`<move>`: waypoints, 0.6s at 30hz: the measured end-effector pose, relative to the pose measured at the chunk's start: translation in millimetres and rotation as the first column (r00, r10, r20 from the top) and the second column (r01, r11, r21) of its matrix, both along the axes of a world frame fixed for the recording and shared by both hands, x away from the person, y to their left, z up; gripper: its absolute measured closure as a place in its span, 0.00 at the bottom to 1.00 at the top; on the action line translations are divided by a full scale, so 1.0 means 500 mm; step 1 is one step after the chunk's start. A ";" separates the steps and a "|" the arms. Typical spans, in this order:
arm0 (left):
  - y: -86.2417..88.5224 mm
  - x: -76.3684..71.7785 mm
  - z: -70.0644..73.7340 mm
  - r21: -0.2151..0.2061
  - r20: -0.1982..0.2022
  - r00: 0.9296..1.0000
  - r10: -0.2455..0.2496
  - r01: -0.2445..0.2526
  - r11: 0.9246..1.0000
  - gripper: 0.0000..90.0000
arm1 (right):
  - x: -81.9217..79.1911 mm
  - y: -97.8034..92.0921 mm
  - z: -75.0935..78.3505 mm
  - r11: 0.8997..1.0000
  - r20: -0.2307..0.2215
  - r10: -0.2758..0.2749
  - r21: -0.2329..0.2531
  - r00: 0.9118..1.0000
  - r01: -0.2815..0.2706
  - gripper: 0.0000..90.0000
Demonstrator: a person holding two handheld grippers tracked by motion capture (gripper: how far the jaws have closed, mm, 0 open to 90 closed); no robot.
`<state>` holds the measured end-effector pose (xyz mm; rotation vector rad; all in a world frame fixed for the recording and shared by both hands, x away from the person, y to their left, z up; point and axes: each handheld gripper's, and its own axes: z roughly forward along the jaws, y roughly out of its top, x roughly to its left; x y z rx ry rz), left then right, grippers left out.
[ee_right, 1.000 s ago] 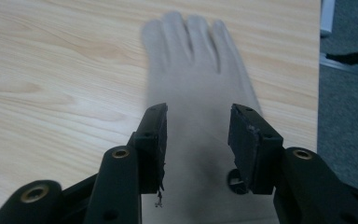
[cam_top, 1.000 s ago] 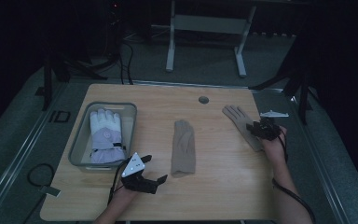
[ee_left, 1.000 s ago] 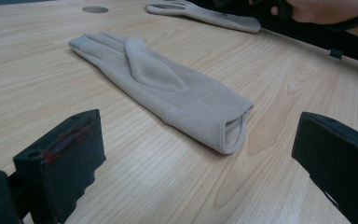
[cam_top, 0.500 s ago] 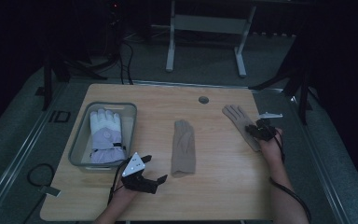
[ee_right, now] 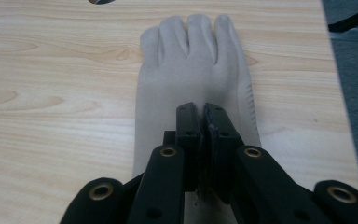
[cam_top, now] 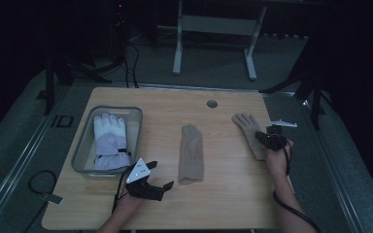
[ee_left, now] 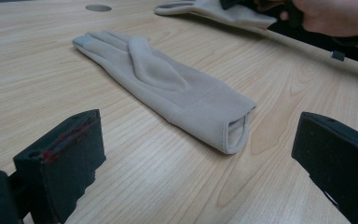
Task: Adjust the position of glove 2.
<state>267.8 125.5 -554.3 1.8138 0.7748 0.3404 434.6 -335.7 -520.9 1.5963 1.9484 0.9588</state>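
High view: right tool (cam_top: 267, 138) pinches outer glove (cam_top: 248, 132); left tool (cam_top: 156, 174) gapes near middle glove (cam_top: 191, 152).

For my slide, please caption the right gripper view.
Right gripper shut on a beige glove lying on the wooden table.

Beige gloves (cam_top: 191, 153), white-and-lilac ski glove (cam_top: 110, 141), pale wood-grain table (cam_top: 223, 194), black jaws

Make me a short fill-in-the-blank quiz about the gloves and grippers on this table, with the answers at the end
1. The white glove lies inside the grey ____.
2. The right gripper has its jaws ____ on the beige glove near the table's right edge.
3. The left gripper has its jaws ____, with nothing between them.
4. The beige glove in the middle lies ____ on the table.

Missing words: bin; shut; open; flat
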 end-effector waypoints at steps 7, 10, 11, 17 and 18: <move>0.001 0.001 0.002 -0.005 0.004 1.000 0.004 -0.004 1.000 0.03 | -0.061 0.006 0.039 0.998 0.038 -0.055 0.041 0.998 0.054 0.95; -0.003 -0.001 0.002 0.008 0.015 1.000 0.000 0.000 1.000 0.03 | -0.096 0.013 0.053 0.995 0.049 -0.090 0.053 0.995 0.087 0.95; -0.003 -0.001 0.002 0.008 0.015 1.000 0.000 0.000 1.000 0.03 | -0.096 0.013 0.053 0.995 0.049 -0.090 0.053 0.995 0.087 0.95; -0.010 -0.005 0.007 0.010 0.030 0.999 -0.021 0.021 1.000 0.03 | -0.161 0.027 0.042 0.985 0.029 -0.149 0.089 0.988 0.146 0.95; -0.010 -0.005 0.007 0.013 0.031 0.999 -0.022 0.022 1.000 0.03 | -0.169 0.029 0.035 0.983 0.012 -0.152 0.103 0.988 0.150 0.95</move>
